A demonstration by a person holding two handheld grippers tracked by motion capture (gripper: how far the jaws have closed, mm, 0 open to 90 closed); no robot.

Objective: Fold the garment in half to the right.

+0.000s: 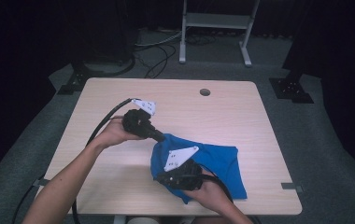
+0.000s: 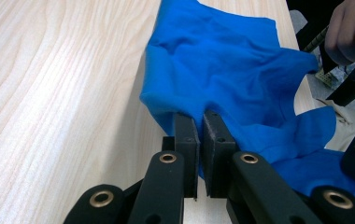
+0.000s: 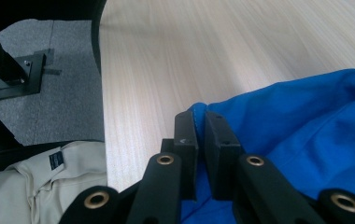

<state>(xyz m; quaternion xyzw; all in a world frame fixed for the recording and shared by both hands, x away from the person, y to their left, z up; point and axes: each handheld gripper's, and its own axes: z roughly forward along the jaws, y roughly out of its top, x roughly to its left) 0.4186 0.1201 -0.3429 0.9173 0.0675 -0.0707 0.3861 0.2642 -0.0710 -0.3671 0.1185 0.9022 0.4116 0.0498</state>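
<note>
Lying rumpled on the table (image 1: 119,163), the blue cloth (image 1: 222,163) is pinched by left gripper (image 2: 199,122) and right gripper (image 3: 199,122).

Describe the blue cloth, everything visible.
The blue cloth is a bright, plain, soft knit-looking garment, crumpled and partly folded on the near right part of the wooden table. A curved cut-out edge shows in the left gripper view, possibly a neck or arm opening. The left gripper is clamped on its edge at the far left side; the right gripper pinches another edge near the table's front. Both pinched edges look slightly lifted; the rest lies on the tabletop.
</note>
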